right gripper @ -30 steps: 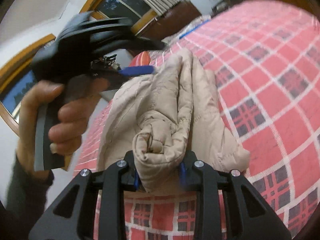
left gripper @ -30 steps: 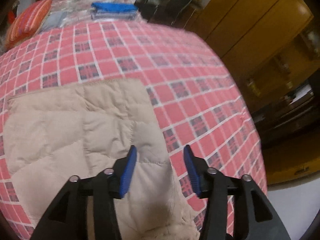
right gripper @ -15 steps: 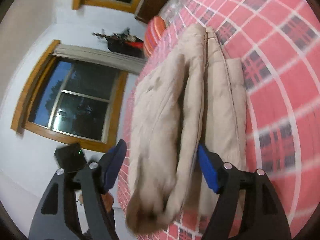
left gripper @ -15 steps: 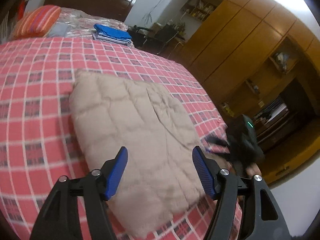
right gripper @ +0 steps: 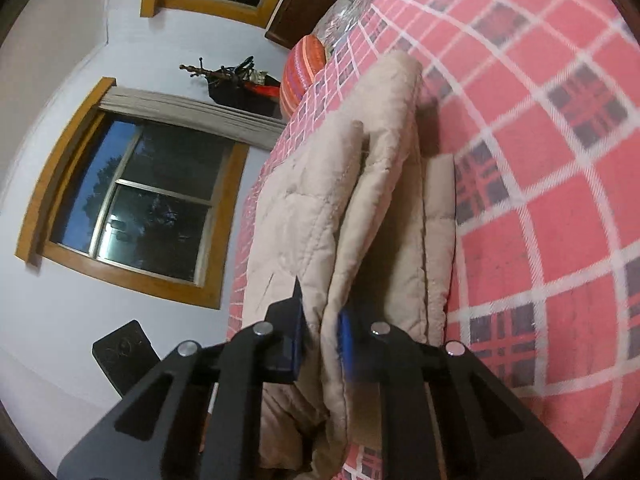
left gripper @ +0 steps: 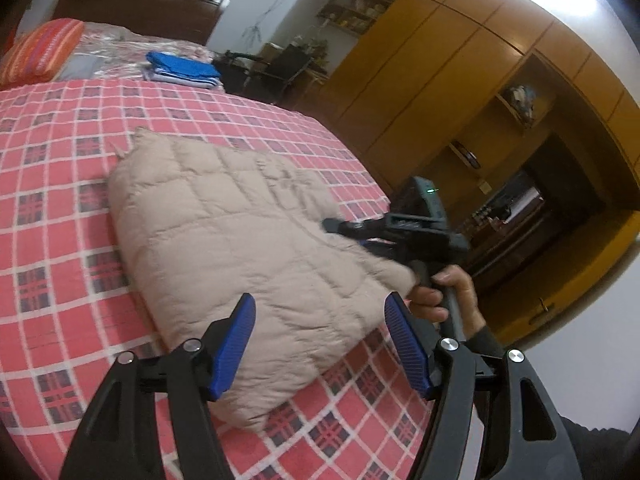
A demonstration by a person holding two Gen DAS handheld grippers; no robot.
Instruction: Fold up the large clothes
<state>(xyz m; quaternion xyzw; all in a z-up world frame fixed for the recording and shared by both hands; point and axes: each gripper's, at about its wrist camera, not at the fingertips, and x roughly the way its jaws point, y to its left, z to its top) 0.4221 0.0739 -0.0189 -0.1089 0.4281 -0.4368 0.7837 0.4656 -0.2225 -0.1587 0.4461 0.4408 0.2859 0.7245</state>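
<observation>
Quilted jacket (left gripper: 248, 240): beige, folded into a thick pad, lying on the bed (left gripper: 60, 152) with its red checked cover.
Left tool (left gripper: 320, 340): blue pads spread wide, holding nothing; the jacket's near edge sits at 12 o'clock, just beyond the tips.
Right tool (right gripper: 320, 336): pads closed on a layer of the jacket's edge; stacked folds run toward 12 o'clock.
Hand (left gripper: 448, 300): at 3 o'clock of the jacket, gripping the right tool's handle.

Home bedroom, bed (left gripper: 60, 152), wooden wardrobe (left gripper: 432, 80)
</observation>
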